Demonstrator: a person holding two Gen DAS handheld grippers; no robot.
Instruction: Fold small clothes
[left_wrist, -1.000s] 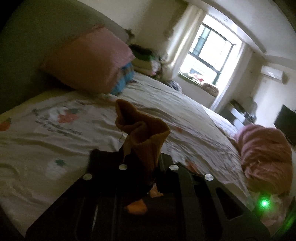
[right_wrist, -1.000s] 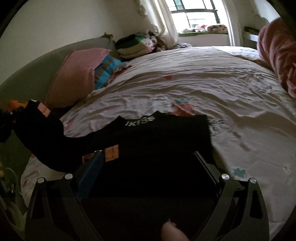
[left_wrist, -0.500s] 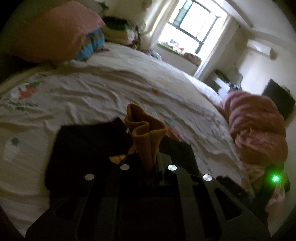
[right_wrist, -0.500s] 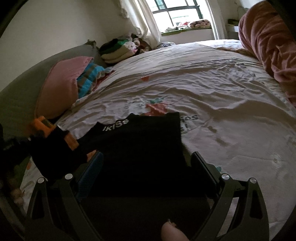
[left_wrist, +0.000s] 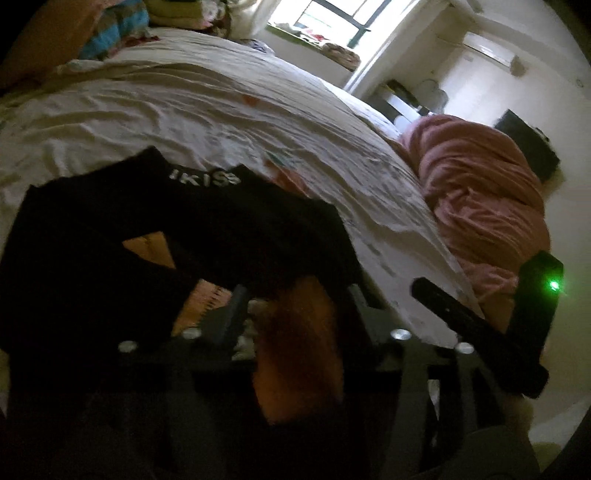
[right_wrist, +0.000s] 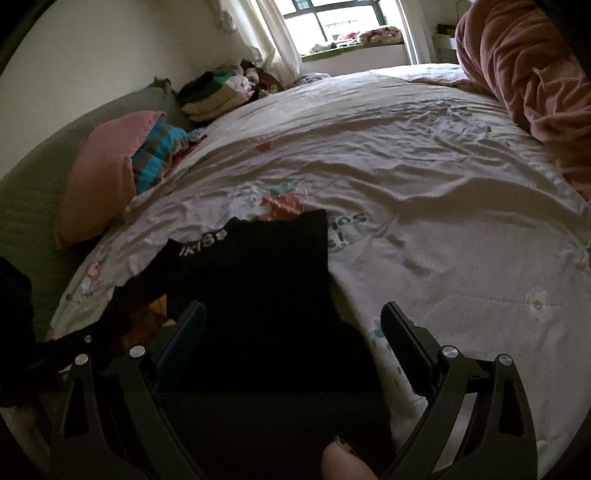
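1. Black garment (right_wrist: 258, 291) with white lettering lies flat on the bed (right_wrist: 424, 192), near its edge
2. Left tongs (left_wrist: 295, 306) are opening, orange cuff (left_wrist: 299, 350) loose between them
3. Right tongs (right_wrist: 291, 325) spread wide over the garment, gripping nothing

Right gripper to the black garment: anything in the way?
Nothing visible. The right gripper is open with the black garment lying directly between and ahead of its fingers on the bedsheet. Whether the pads touch the cloth cannot be told.
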